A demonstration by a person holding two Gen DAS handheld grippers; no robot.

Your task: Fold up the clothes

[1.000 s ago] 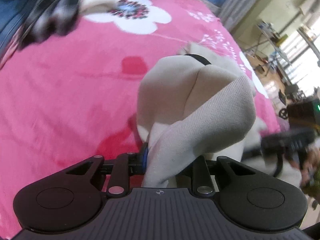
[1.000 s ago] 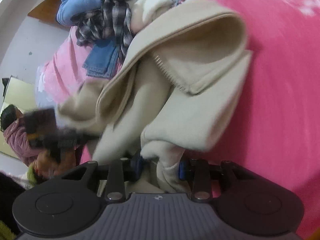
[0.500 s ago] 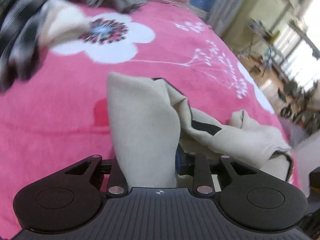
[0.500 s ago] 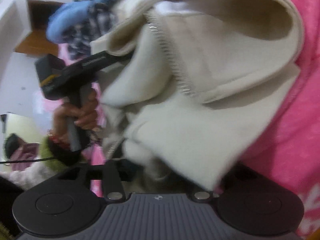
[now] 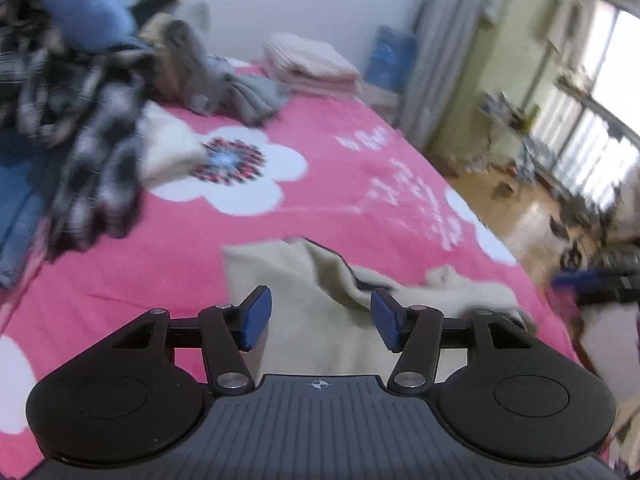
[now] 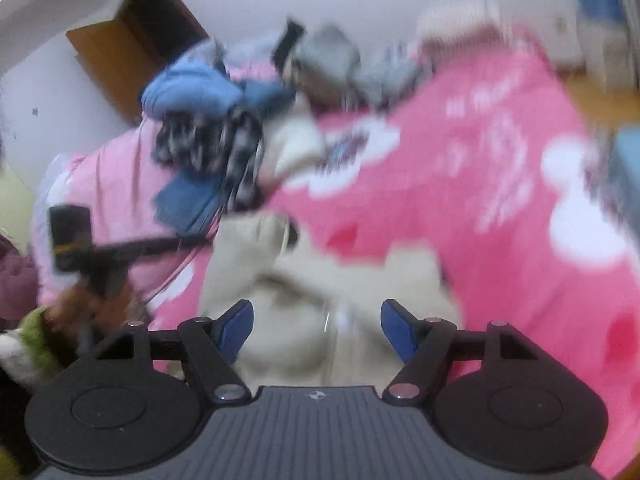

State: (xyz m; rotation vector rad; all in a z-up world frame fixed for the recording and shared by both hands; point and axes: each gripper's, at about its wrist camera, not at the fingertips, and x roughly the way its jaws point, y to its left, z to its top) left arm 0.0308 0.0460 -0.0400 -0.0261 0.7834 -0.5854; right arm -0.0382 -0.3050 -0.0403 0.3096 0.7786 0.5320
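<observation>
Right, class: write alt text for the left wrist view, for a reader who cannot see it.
An open claw hangs over a crumpled cream garment lying on a pink flowered bedspread, its blue pads apart and gripping nothing. Blurred unfolded clothes are heaped at the far left, with folded pink towels near the wall.

the left wrist view is taken from just behind the left gripper (image 5: 319, 322), low over the pink floral bedspread (image 5: 344, 196) and faced along the bed toward a wall and a window at the right. the right wrist view is taken likewise from behind the right gripper (image 6: 316, 330), aimed at the heap of clothes (image 6: 224, 120). the cream garment (image 5: 304, 312) (image 6: 320, 292) close below, the bedspread and the heap are shared by both views.
</observation>
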